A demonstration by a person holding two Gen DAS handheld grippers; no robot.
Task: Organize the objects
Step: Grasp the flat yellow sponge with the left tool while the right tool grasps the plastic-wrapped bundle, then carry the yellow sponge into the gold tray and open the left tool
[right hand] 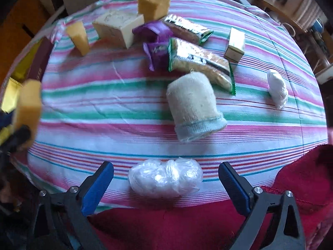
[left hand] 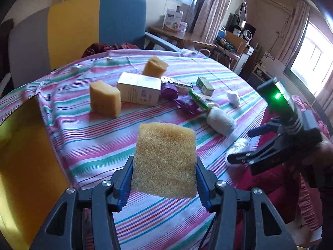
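yellow sponge is clamped between the left gripper fingers, above the striped tabletop. right gripper fingers spread wide, empty, astride a plastic-wrapped bundle.

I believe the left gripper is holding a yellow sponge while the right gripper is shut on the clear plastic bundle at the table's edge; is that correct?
Not quite: the right gripper is open, its jaws either side of the plastic bundle without touching, as the right wrist view shows. The left gripper does hold the yellow sponge.
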